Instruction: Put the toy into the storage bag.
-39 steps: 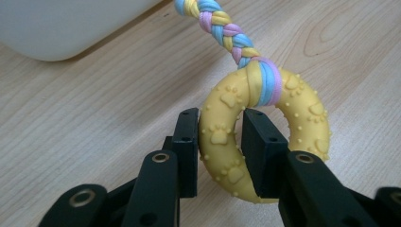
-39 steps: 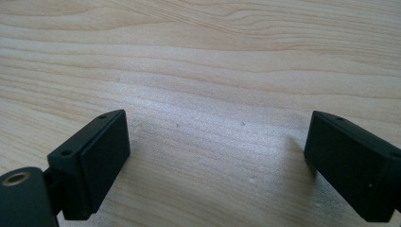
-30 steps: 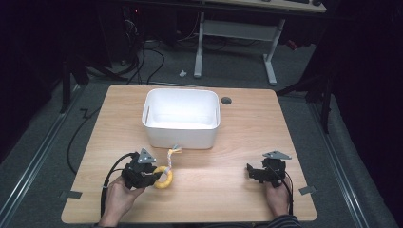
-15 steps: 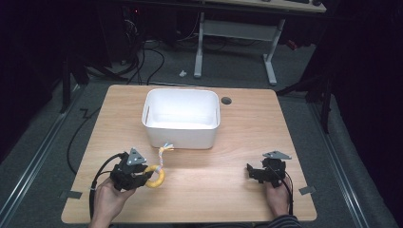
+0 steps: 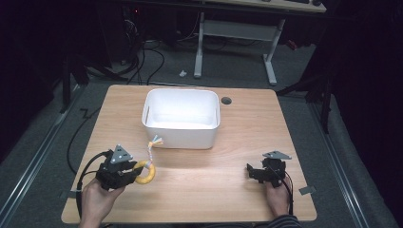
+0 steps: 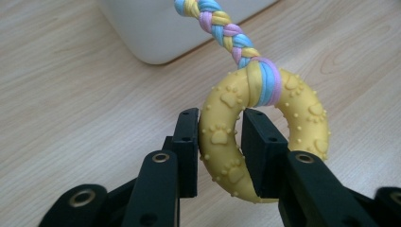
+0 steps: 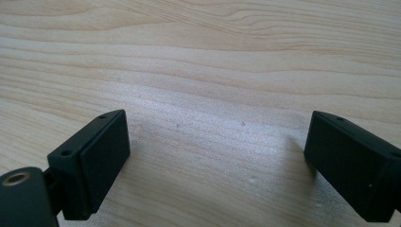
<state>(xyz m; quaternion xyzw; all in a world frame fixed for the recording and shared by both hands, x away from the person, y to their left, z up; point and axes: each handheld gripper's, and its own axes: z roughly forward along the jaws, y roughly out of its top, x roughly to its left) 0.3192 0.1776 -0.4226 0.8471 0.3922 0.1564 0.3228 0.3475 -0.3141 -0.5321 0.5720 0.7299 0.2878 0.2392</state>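
Ring toy (image 6: pixel 265 142) clamped by left hand-held gripper (image 6: pixel 220 142) | rope (image 6: pixel 222 28) toward bin (image 5: pixel 181 117) | right hand-held gripper (image 7: pixel 217 161) wide open

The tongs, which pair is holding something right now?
The left tongs, shut on the yellow ring toy; the right tongs gape wide over bare table.

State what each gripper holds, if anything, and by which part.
The left gripper is shut on the yellow ring toy, jaws clamping the ring's band below the braided rope knot. The right gripper is open over bare table, holding nothing.
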